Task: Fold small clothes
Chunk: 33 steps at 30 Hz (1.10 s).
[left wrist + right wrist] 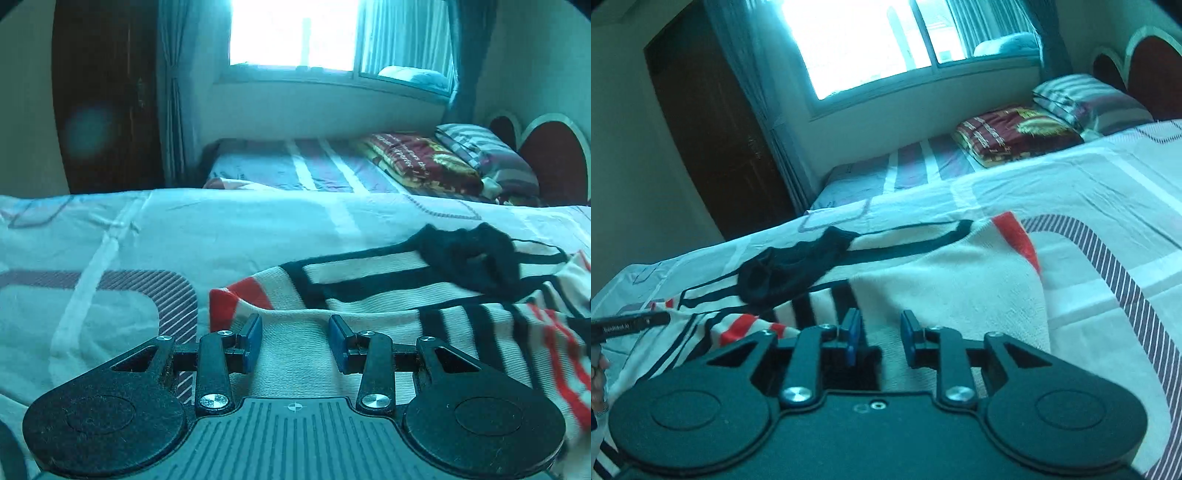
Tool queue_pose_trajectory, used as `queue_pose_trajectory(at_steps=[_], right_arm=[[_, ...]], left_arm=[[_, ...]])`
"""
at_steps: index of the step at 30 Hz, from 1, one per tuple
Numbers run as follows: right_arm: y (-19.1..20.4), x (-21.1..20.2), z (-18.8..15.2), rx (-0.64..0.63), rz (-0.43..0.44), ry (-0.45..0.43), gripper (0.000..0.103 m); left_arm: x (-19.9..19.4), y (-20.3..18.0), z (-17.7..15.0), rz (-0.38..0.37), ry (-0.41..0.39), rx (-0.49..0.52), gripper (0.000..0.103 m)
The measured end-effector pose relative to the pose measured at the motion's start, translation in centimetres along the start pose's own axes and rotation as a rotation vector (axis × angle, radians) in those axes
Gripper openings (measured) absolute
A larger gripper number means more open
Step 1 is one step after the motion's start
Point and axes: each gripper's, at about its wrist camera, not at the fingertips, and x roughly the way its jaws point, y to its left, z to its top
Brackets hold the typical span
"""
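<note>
A small knit sweater (369, 291), cream with dark navy and red stripes and a dark collar (469, 254), lies on the bed. It also shows in the right wrist view (942, 266), with the collar (790, 266) to the left. My left gripper (295, 328) is open, its blue pads over the cream hem with cloth between them. My right gripper (879, 330) is open just above the cream part of the sweater, holding nothing. The tip of the left gripper (631, 321) shows at the left edge of the right wrist view.
The sweater rests on a pale bedsheet (184, 229) with striped rounded patterns. Behind it lies a second bed (295, 166) with a folded red blanket (424, 158) and a striped pillow (487, 151). A window (295, 33) and a dark wooden door (103, 96) stand beyond.
</note>
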Motion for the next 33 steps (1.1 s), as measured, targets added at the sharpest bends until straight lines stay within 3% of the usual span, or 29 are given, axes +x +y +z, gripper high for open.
queue_pose_trajectory(at_steps=[4, 7, 9, 11, 13, 15, 17, 19, 22, 27, 28, 29, 30, 33], right_arm=[[0.0, 0.5, 0.0, -0.035, -0.038, 0.023, 0.017], [0.1, -1.0, 0.3, -0.029, -0.001, -0.011, 0.027], [0.2, -2.2, 0.4, -0.022, 0.043, -0.023, 0.032], [0.6, -2.6, 0.4, -0.033, 0.076, -0.001, 0.033], [1.2, -1.9, 0.1, -0.06, 0.067, 0.048, 0.034], [1.6, -0.8, -0.5, -0.089, 0.024, 0.093, 0.03], [2.0, -0.7, -1.1, -0.137, -0.007, 0.086, 0.03], [2.5, -1.8, -0.9, -0.162, -0.043, 0.079, 0.03], [2.6, -3.9, -0.8, -0.143, 0.011, 0.032, 0.033], [2.2, -1.9, -1.5, -0.024, 0.039, 0.144, 0.038], [2.4, -1.8, -1.7, -0.031, 0.036, 0.135, 0.035], [2.6, -1.8, -1.7, -0.042, 0.047, 0.142, 0.015], [2.7, -2.2, -1.5, -0.047, 0.058, 0.139, 0.008], [2.8, -4.4, -1.1, -0.065, 0.073, 0.084, 0.008]], left_arm=[[0.1, 1.2, -0.2, -0.006, 0.003, -0.072, 0.046], [-0.9, 1.2, -0.4, 0.018, 0.005, -0.069, 0.046], [-3.0, 0.2, -0.5, 0.045, -0.032, -0.02, 0.046], [-5.3, -1.4, -1.2, -0.014, -0.066, 0.014, 0.046], [-6.1, -3.9, -2.4, -0.014, -0.063, 0.111, 0.046], [-5.1, -5.1, -3.7, -0.004, 0.001, 0.155, 0.046], [-5.2, -5.3, -5.0, 0.042, -0.035, 0.193, 0.056], [-6.5, -5.2, -4.6, 0.044, -0.033, 0.158, 0.057], [-8.5, -5.7, -5.0, 0.022, -0.077, 0.169, 0.057], [-7.3, -5.1, -6.1, 0.048, -0.014, 0.116, 0.057], [-7.3, -4.9, -6.4, 0.045, -0.013, 0.101, 0.057], [-7.4, -4.9, -6.5, 0.043, -0.012, 0.093, 0.057], [-7.5, -5.0, -6.4, 0.047, -0.005, 0.095, 0.058], [-7.6, -4.9, -6.0, 0.043, -0.001, 0.114, 0.058]])
